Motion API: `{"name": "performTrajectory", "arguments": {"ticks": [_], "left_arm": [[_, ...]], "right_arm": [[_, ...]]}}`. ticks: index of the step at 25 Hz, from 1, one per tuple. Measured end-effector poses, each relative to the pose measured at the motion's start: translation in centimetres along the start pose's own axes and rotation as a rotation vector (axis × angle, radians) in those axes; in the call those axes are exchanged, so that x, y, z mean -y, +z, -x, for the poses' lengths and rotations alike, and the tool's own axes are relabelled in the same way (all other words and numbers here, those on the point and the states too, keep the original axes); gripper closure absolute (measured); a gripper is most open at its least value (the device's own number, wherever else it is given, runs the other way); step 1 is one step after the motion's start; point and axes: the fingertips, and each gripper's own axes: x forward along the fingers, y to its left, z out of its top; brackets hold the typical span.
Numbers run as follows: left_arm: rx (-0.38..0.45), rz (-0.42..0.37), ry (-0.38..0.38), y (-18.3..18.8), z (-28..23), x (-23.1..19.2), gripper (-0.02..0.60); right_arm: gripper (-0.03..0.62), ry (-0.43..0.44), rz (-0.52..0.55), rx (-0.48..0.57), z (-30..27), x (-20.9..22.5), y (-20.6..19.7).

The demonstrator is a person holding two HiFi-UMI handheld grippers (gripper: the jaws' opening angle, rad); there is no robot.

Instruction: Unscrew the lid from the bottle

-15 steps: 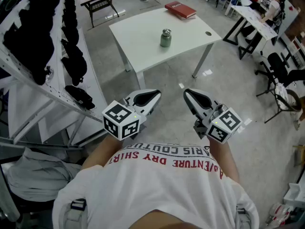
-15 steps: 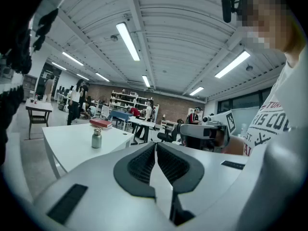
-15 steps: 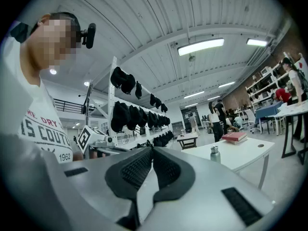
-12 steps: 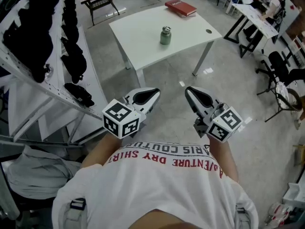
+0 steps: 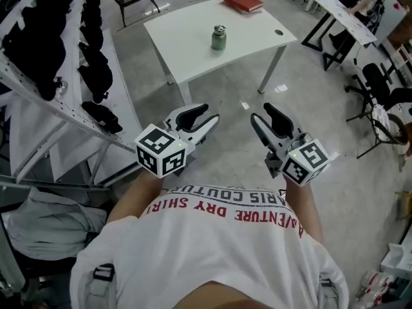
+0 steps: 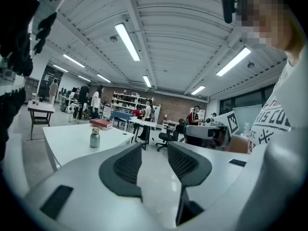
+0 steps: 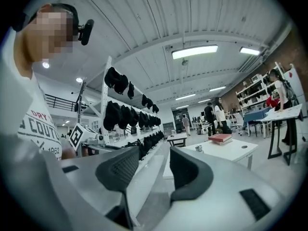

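Wide grey floor here, a white rack hung with dark items running along the person's left, and straight ahead the white table where it all has to happen. The person in the white T-shirt stands well back from that table, both tools held out in front at about waist height. The left gripper has its jaws partly apart, a modest gap, and its own view shows nothing in that gap but floor and the far room. The right gripper is much the same: jaws parted a little wider, nothing between the pads, pointing roughly level toward the rack and table. On the table's far edge lies a red book, no part of the job. Nearer the middle stands the bottle, small, greenish metal, upright, with its lid on top and looking fully seated. Nothing is touching it and both grippers are well apart from it. So I'd call this the approach, with no unscrewing begun. The next move, as I read it, calls for closing the distance to the table, then bringing one gripper in around the bottle's body to clamp it steady while the other comes in over the lid, squeezes it and twists. That lid is a small target, so the lining-up will want care.
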Motion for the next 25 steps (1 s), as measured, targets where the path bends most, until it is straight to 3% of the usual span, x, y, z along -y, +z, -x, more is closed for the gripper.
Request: {"name": "performTrajectory", "arguments": {"ticks": [5,8,16,25], "left_arm": [[-0.008,-0.030,-0.002,-0.9,-1.3,1.3,0.315],[-0.016,-0.027,-0.012,-1.7,-2.0,2.6,0.286],[0.010,-0.012,-0.002,-1.4,-2.7,3.9,0.256],[0.005,-0.046,0.006,-0.4,-7.1,-0.1,0.252]], "right_arm": [[0.331,-0.027,-0.017,0.021,2.3,1.5,-0.4],[0.316,-0.025,-0.014,0.023,3.8,1.3,-0.7],[0.287,-0.036,0.013,0.016,5.8,1.8,-0.7],[0.281,-0.029,-0.005,0.019,2.8,6.5,0.1]]}}
